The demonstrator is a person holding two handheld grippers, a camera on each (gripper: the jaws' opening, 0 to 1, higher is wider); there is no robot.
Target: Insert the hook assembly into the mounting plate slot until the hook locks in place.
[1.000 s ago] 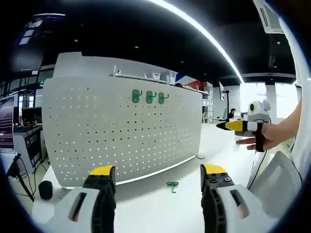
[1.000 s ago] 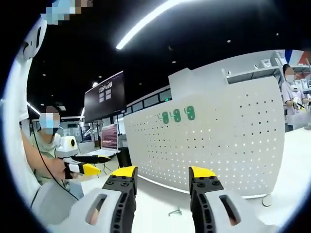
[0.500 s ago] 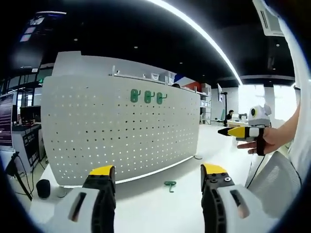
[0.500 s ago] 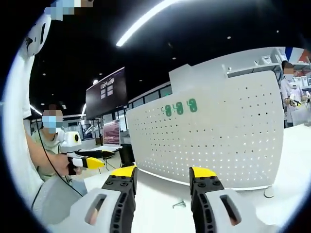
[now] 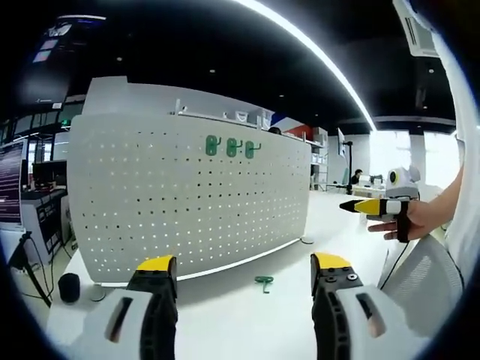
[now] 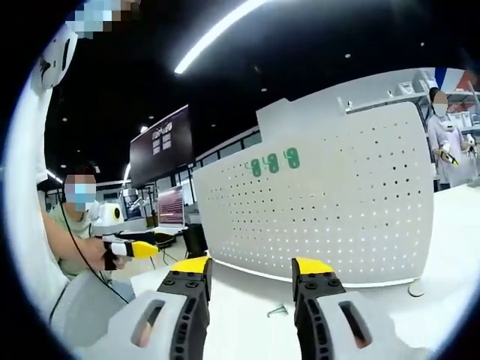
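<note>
White tabletop (image 5: 247, 315) stretches ahead of both tools in a big open office with strip lights overhead, and a white pegboard (image 5: 187, 202) stands upright on it as the mounting plate. Three green hooks (image 5: 232, 147) already hang in a row near its top edge, well above and beyond the left hand-held gripper (image 5: 244, 270), whose yellow-tipped jaws stand apart with nothing between them. One loose green hook (image 5: 263, 282) lies flat on the tabletop just ahead of that gap, between the jaws and the foot of the board.

From the right hand-held gripper (image 6: 247, 270), likewise spread and empty, the same loose hook (image 6: 278, 310) shows low between its jaws, the hung hooks (image 6: 271, 162) higher up on the pegboard (image 6: 322, 202).

The loose hook looks like small moulded plastic: probably light, stiff and rather slick, so it may skate on the smooth surface when nudged. Gripping across its flat body, leaving the rear pegs free, seems wisest for pressing it into the holes. The board, freestanding, may rock under push.
</note>
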